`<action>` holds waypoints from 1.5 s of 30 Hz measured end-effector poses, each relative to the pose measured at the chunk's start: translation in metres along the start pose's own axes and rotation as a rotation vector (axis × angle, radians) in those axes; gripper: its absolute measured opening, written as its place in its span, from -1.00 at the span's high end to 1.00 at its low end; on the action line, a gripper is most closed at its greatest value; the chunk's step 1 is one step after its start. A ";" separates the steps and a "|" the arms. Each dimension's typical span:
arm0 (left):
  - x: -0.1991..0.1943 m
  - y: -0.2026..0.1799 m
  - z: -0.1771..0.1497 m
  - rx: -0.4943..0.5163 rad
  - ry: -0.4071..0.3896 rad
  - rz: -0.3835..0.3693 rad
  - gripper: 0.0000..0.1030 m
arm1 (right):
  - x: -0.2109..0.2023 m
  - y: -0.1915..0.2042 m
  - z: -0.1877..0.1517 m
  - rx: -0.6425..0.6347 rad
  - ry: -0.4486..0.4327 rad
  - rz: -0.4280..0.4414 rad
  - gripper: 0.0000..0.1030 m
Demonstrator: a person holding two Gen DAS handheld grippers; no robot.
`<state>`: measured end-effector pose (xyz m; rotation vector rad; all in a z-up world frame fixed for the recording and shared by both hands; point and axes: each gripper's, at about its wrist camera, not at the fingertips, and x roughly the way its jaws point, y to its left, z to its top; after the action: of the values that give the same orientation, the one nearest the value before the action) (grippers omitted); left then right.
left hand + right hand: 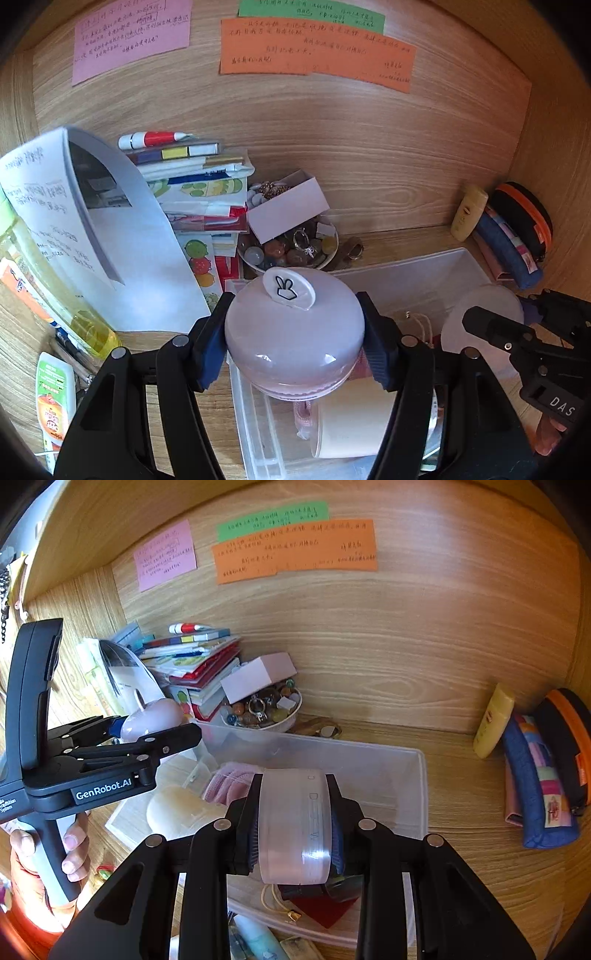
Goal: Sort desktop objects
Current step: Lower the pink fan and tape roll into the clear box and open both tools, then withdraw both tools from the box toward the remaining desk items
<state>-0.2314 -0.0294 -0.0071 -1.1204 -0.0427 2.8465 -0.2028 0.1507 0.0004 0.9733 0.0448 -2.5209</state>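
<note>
**Both grippers loaded above the clear bin**

Nearest the right-wrist camera, the right gripper (293, 827) is clamped on a translucent pinkish disc (293, 823) held edge-on, its rim bearing faint raised letters too dim to read. Below it sits the clear plastic bin (417, 775), holding a pink cloth (231, 784), a cream pad (177, 812) and a dark red card (325, 910).

To the left, the left gripper (294, 341), its black frame labelled "GenRobot.AI", grips a glossy lilac round case (293, 332) by its sides over the bin's left end. A white oval tab with a rabbit-eared outline stands on the domed lid.

Beyond the bin, a white bowl (332, 254) holds polished beads and rings, with a pale cardboard box (288, 210) propped on it. Beside that leans a stack of books (201, 192) topped by a red-and-white pen (155, 139), with a curled printed sheet (110, 236) in front. At far right stand a yellow tube (493, 720), a blue patchwork pouch (535, 779) and an orange-trimmed black case (569, 746).

On the wood-grain back wall (406, 627) hang a pink note (166, 555), a green note (273, 518) and an orange note (295, 550), all handwritten, the script too small to read.
</note>
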 end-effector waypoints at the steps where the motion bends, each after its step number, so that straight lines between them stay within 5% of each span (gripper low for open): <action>1: 0.004 0.000 -0.002 -0.001 0.011 0.006 -0.23 | 0.005 -0.001 -0.002 0.006 0.009 0.007 0.48; 15: 0.021 -0.005 -0.009 0.012 0.086 -0.060 -0.22 | 0.033 0.003 -0.017 -0.020 0.073 0.001 0.48; 29: 0.009 -0.011 -0.013 0.042 0.061 -0.048 -0.23 | 0.037 0.004 -0.017 -0.051 0.096 -0.014 0.45; 39: -0.016 -0.018 -0.009 0.080 0.008 -0.035 -0.41 | 0.009 0.009 -0.008 -0.078 0.007 -0.066 -0.28; 43: -0.033 -0.019 -0.013 0.097 -0.033 0.009 -0.85 | -0.008 0.012 -0.006 -0.095 -0.019 -0.085 -0.33; 45: -0.041 -0.018 -0.017 0.105 -0.050 0.028 -0.85 | -0.018 0.014 -0.006 -0.100 -0.029 -0.094 -0.38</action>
<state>-0.1887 -0.0150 0.0100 -1.0378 0.1188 2.8635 -0.1814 0.1462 0.0090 0.9149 0.2111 -2.5899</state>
